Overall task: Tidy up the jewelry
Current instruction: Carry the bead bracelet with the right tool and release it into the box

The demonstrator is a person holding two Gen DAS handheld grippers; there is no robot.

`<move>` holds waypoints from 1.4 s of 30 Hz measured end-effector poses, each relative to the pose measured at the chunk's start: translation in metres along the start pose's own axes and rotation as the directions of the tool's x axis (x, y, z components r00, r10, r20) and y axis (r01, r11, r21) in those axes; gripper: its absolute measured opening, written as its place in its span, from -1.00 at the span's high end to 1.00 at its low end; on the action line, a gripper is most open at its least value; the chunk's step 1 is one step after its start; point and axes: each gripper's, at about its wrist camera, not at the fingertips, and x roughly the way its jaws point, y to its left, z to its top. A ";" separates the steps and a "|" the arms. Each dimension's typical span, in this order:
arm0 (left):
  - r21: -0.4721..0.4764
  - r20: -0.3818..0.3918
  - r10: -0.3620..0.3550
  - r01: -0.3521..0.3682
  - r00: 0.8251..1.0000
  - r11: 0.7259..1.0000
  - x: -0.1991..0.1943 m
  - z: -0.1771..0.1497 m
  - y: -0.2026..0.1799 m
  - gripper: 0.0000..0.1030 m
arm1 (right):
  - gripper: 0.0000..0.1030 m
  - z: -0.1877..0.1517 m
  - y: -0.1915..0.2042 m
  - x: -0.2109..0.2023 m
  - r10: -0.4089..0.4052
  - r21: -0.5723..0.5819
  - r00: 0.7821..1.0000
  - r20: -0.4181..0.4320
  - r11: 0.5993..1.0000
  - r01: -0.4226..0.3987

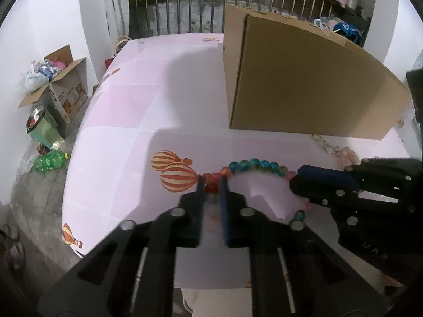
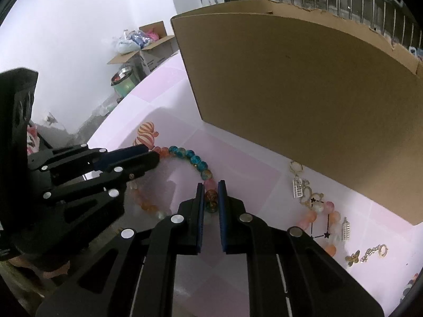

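Note:
A bead bracelet with red, orange, blue and pink beads hangs stretched between both grippers just above the pink table. My left gripper is shut on its red beads. My right gripper is shut on its pink and amber beads; the bracelet curves from it to the left gripper. The right gripper also shows in the left wrist view. A second pink-orange bead bracelet, gold charms and a butterfly piece lie on the table by the box.
A large cardboard box stands on the pink balloon-print tablecloth, close behind the jewelry; it also shows in the right wrist view. On the floor at left are an open carton, a pot and a green bottle.

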 end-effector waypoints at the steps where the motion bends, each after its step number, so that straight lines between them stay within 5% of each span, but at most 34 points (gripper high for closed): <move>1: -0.007 -0.001 -0.007 0.007 1.000 1.000 0.000 0.001 0.002 0.83 | 0.80 0.000 -0.002 0.000 0.010 0.010 1.000 -0.003 1.000 -0.010; 29: -0.036 0.105 -0.086 0.090 0.991 0.995 -0.063 0.012 -0.005 0.83 | 0.81 -0.004 -0.002 -0.052 0.030 0.020 0.994 0.108 0.999 -0.033; 37: 0.062 0.203 -0.159 0.149 0.966 0.987 -0.110 0.051 -0.025 0.83 | 0.81 0.015 -0.014 -0.109 0.028 0.023 0.973 0.228 0.999 -0.034; 42: 0.138 0.271 -0.227 0.196 0.935 0.971 -0.134 0.096 -0.045 0.83 | 0.81 0.048 -0.027 -0.146 0.015 0.021 0.948 0.318 1.000 -0.023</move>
